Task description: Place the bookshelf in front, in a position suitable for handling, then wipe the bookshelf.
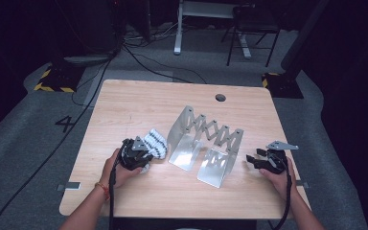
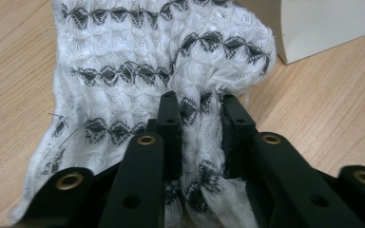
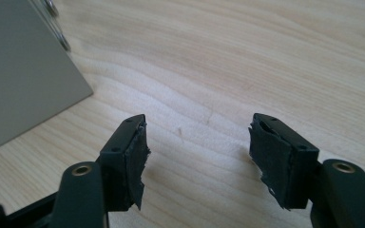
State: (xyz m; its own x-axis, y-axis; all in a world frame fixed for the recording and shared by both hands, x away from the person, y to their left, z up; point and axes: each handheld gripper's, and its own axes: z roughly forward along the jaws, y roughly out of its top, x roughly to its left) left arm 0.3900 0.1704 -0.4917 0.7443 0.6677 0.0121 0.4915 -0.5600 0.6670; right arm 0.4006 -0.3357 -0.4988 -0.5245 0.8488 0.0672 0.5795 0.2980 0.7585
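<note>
The high view looks forward and down over the whole pale wooden table point(image 1: 139, 103). Both gripper views sit close above its surface, each catching the folding grey metal rack point(image 1: 206, 143) that also stands in the high view.

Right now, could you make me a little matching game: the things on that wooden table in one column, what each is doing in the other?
Things:
1. left gripper
2. right gripper
3. white knitted cloth with dark diamond pattern
4. folding silver metal rack

States:
A. jaws apart, nothing between them
B. stands unfolded mid-table
C. pinched in a fold, lying on the wood
D. jaws clamped on fabric

Pairs: 1-D, 2-A, 3-C, 4-B
</note>
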